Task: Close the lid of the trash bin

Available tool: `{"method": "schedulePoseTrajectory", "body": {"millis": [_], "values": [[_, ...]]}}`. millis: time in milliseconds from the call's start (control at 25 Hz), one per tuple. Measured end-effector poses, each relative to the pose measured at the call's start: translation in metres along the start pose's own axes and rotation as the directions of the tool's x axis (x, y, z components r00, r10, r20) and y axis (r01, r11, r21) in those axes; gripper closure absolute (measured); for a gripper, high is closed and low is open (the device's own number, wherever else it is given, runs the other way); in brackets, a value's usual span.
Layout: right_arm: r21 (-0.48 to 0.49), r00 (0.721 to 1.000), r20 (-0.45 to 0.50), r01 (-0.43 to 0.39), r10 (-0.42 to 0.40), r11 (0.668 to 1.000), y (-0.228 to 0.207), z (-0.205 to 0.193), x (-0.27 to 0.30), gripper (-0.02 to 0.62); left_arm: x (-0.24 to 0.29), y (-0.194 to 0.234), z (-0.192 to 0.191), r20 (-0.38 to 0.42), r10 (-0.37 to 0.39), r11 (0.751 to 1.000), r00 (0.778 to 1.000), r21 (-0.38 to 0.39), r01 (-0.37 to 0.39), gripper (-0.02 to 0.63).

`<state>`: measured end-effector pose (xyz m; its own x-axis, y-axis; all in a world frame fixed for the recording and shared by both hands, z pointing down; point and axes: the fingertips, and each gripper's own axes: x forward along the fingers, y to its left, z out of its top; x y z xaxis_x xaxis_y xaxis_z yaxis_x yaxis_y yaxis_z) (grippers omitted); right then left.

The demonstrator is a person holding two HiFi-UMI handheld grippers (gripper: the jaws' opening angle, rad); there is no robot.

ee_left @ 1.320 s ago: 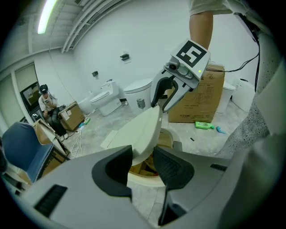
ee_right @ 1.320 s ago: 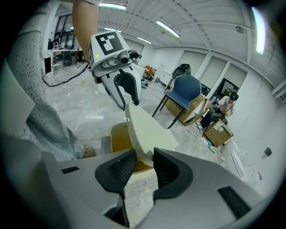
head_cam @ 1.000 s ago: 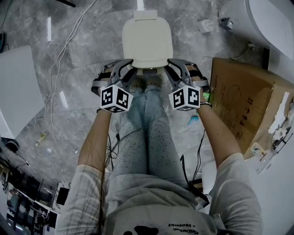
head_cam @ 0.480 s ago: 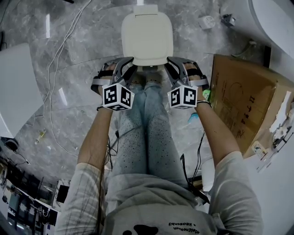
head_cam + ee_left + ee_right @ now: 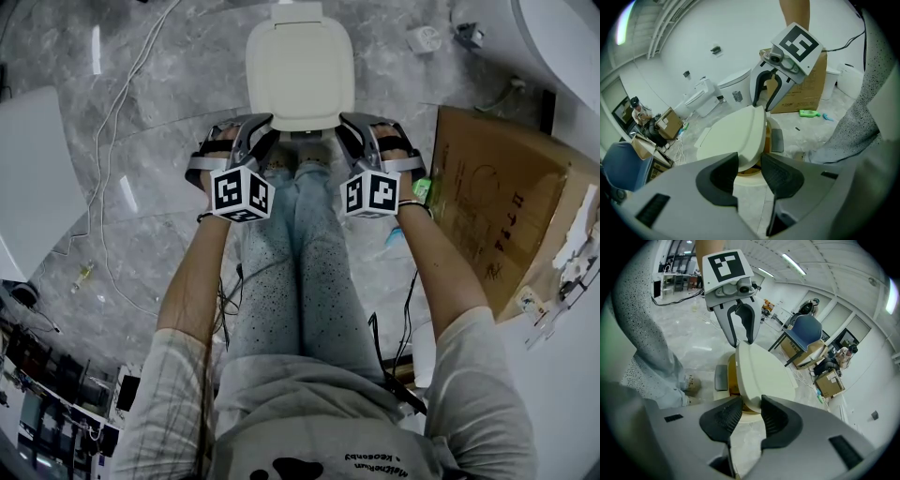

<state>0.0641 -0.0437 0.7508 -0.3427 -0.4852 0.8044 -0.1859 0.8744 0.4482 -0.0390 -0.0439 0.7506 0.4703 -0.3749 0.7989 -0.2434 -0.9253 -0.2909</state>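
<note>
Trash bin (image 5: 751,182) sits on the grey marble floor (image 5: 169,103), right in front of the person's legs (image 5: 300,272). The cream lid (image 5: 300,70) is not down yet: both gripper views show it tilted, with the front edge raised and the amber inside of the bin showing underneath. Left gripper (image 5: 749,171) is at the lid's front left corner, fingers clenched on the lid edge, which fills the gap between the pads. Right gripper (image 5: 751,414) does the same at the front right corner (grip looks symmetric, one gripper per corner). Both point steeply down, marker cubes facing up toward the head camera. The dark foot pedal (image 5: 777,139) sits at the front of the bin base, just beside the person's shoes. A big cardboard box (image 5: 497,206) stands well off to the right, a white cable (image 5: 117,122) trails across the floor on the left, and a green bottle (image 5: 808,113) lies near the box.
</note>
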Motion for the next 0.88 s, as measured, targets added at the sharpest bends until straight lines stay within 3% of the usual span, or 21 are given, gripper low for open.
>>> {"method": "schedulePoseTrajectory", "body": {"millis": [240,880], "values": [[-0.055,1.0,-0.016,0.002,-0.003,0.999,0.006,-0.003,0.006,0.457,0.007,-0.004,-0.004,-0.021,-0.004,1.0,1.0,0.008,0.004,0.448],[-0.077,0.996,-0.066,-0.059,0.054,0.995,0.021,-0.012,0.024,0.46,0.025,-0.015,-0.016,-0.071,-0.036,0.999,0.997,-0.019,0.035,0.448]]}}
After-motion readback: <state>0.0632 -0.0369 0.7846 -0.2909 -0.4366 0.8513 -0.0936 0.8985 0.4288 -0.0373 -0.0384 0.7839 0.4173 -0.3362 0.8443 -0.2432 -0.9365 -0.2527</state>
